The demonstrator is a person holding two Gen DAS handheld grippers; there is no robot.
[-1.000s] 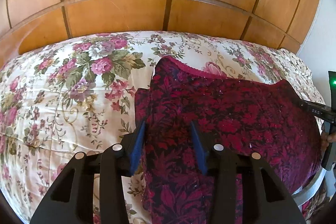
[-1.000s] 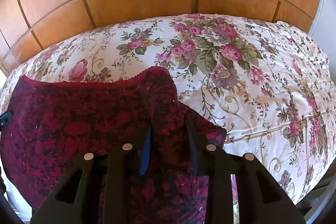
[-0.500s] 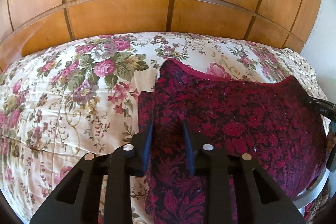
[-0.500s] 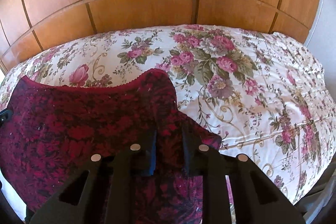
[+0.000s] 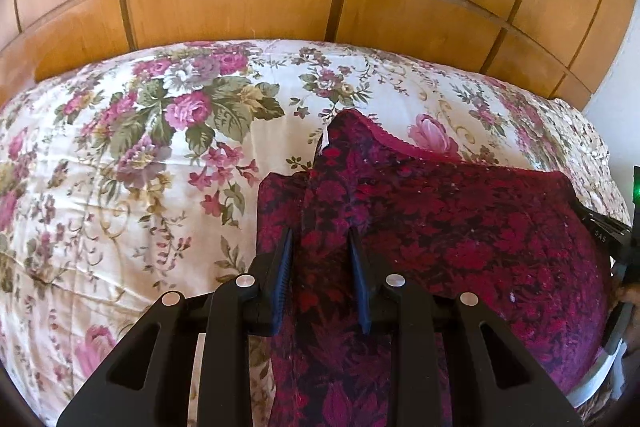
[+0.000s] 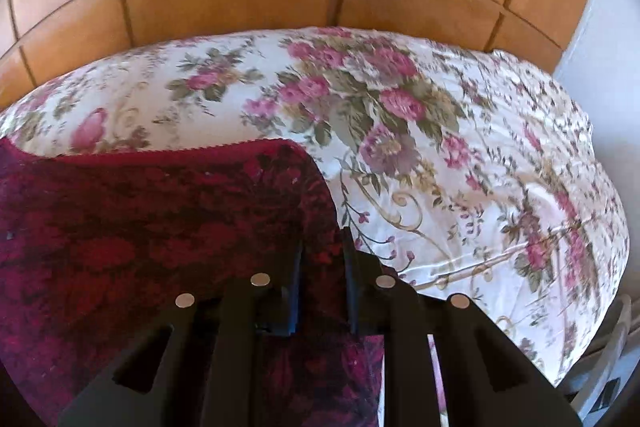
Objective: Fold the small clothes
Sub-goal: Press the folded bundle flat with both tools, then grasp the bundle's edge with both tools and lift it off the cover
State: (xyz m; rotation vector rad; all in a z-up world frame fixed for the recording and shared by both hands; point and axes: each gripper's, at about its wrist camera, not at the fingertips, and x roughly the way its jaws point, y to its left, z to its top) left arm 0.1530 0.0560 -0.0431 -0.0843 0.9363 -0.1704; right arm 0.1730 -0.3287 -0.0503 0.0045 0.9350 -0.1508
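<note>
I read the dark red garment (image 5: 460,239) as light, limp and slightly grippy lace-like cloth that will drape and bunch, not hold a shape; it lies on the floral bedspread (image 5: 132,163), stretched between my two tongs, its scalloped hem ahead of both. I judge the near corners, where a doubled fold gives the pads some bulk, the best places to take hold. The left gripper (image 5: 320,259) has a ridge of cloth between its blue pads (image 5: 285,267), and its jaws are opening slightly; I judge it still pinched. The right gripper (image 6: 320,267) is clenched narrowly on the garment's corner. Against a second ago, both pairs of jaws stand narrower, both tongs sit lower toward the bed, and the right view is blurred.
</note>
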